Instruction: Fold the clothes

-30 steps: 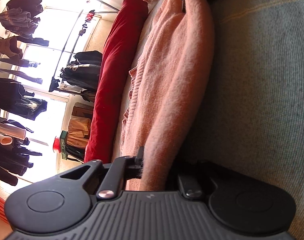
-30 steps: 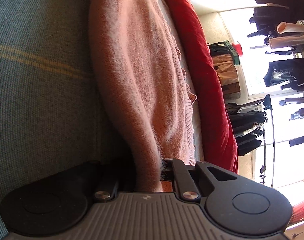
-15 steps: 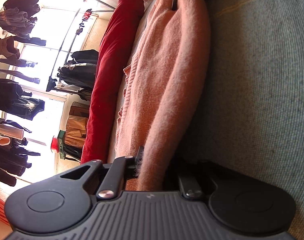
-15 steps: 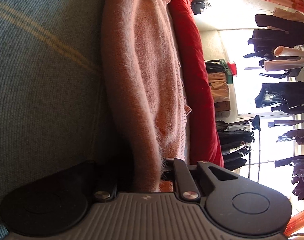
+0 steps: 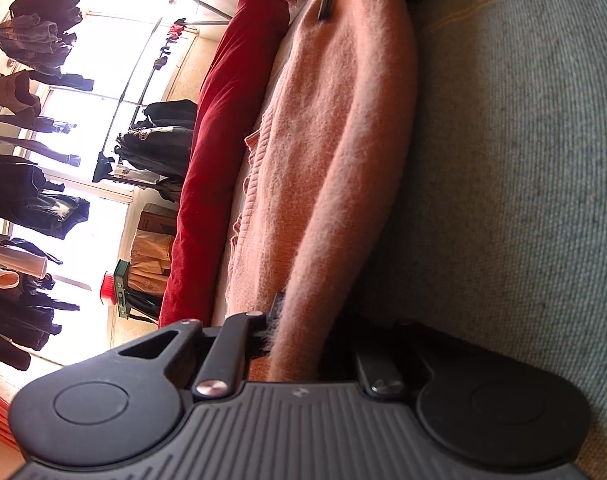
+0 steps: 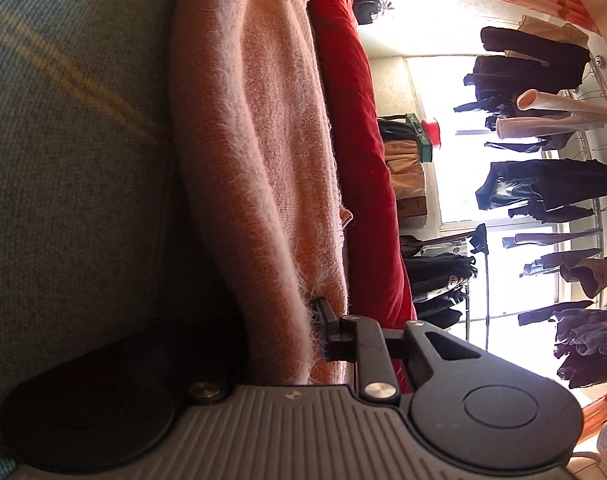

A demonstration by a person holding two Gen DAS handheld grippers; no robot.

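Left gripper (image 5: 299, 336) is clamped tight on a fold of the pink sweater (image 5: 335, 152); right gripper (image 6: 287, 340) has its jaws opening, the sweater's other end between them with the visible finger (image 6: 323, 316) just off the fuzzy knit. The sweater runs stretched between the two grippers across the grey-green bed cover (image 5: 523, 168). A red blanket (image 5: 211, 168) lies along its far side, with hanging clothes (image 6: 543, 184) at the bright window beyond.

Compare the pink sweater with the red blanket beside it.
The sweater is fuzzy pale pink knit with a ribbed, frayed-looking edge; the blanket is smooth, deep red. The sweater is folded over and held in both tongs, left and right, the right opening; the blanket lies untouched as a long roll. Both stretch lengthwise side by side on the bed.
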